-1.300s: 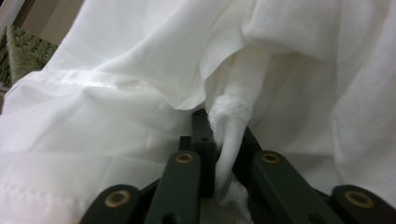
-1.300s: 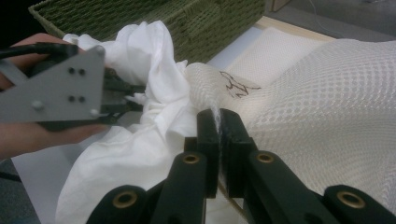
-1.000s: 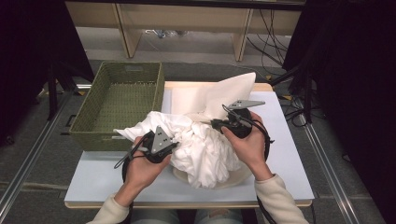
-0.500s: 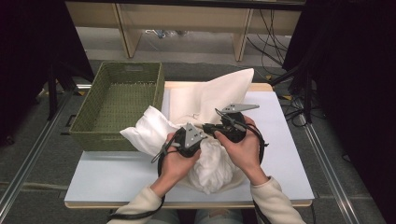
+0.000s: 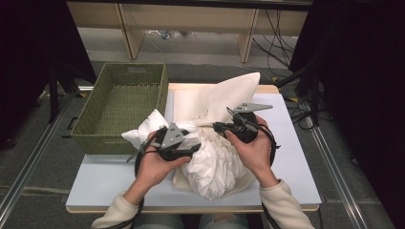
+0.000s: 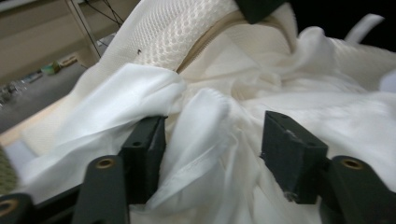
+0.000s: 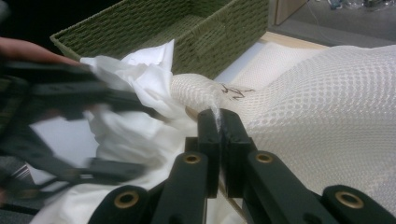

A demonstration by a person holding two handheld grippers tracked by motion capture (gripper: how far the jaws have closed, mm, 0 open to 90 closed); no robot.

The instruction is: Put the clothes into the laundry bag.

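The woven green basket [image 5: 119, 112] at the left sat empty. Beside it, the left gripper [image 6: 212, 140] had just been opening, jaws apart around thin white fabric [image 5: 212, 162] bunched half inside the cream mesh laundry bag [image 5: 215, 98] mid-table. The right gripper [image 7: 218, 126] pinched the bag's rim. Loose cloth could spill back out if that rim slipped.

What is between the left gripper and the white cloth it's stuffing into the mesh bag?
Nothing visible. The left gripper, jaws just opened, has the white cloth lying loose between them, the mesh bag mouth just beyond. The right gripper pinches the bag's edge.
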